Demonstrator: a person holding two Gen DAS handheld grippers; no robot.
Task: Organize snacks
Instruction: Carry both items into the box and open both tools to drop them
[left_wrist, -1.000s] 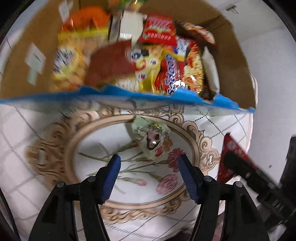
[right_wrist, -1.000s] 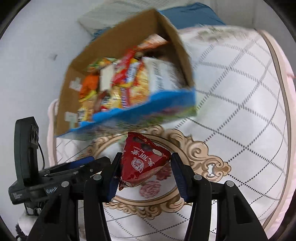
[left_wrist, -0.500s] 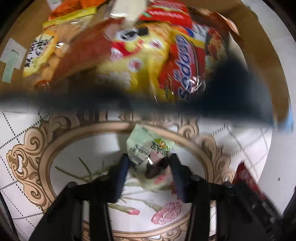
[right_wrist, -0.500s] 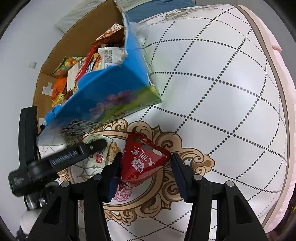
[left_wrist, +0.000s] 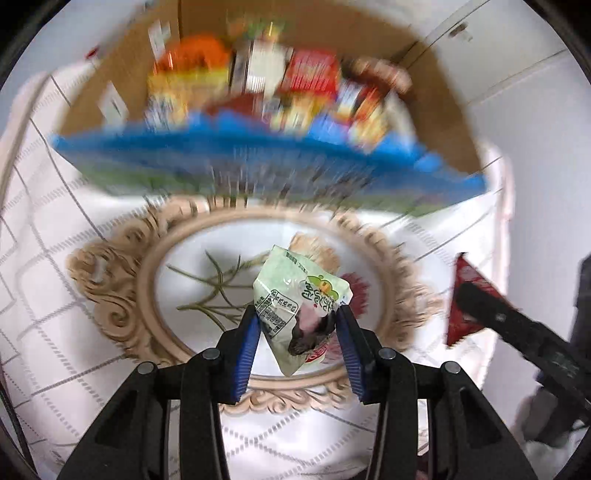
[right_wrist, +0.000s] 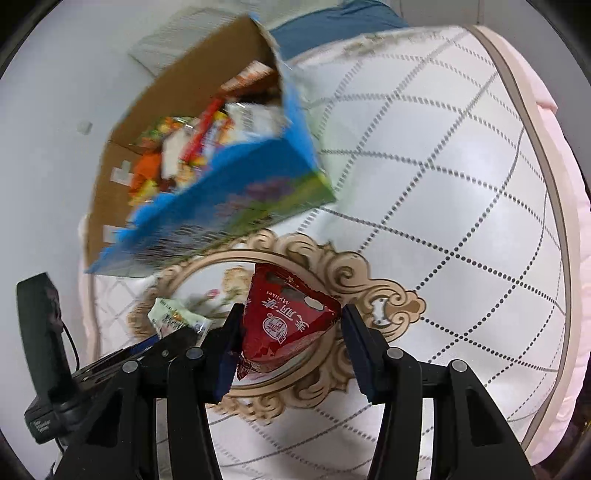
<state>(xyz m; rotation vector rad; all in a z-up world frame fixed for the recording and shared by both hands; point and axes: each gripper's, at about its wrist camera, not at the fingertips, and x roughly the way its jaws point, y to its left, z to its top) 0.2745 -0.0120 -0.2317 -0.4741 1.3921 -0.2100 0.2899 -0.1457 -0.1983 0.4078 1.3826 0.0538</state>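
Note:
My left gripper (left_wrist: 297, 332) is shut on a pale green snack packet (left_wrist: 299, 302) and holds it over the floral oval of the quilted surface. The packet also shows in the right wrist view (right_wrist: 177, 319). My right gripper (right_wrist: 288, 343) is shut on a red triangular snack packet (right_wrist: 288, 328); that packet also shows at the right of the left wrist view (left_wrist: 467, 299). A cardboard box with a blue front wall (left_wrist: 258, 155) stands ahead, filled with several colourful snack packets (left_wrist: 310, 74). It also shows in the right wrist view (right_wrist: 221, 221).
The white quilted surface (right_wrist: 443, 184) with a beige ornate oval frame (left_wrist: 122, 295) stretches under both grippers. Its pink padded edge (right_wrist: 557, 258) curves along the right. White walls lie behind the box.
My left gripper closed on the green packet and lifted it, pulling back from the box. My right gripper kept hold of the red packet and the box swung in its view.

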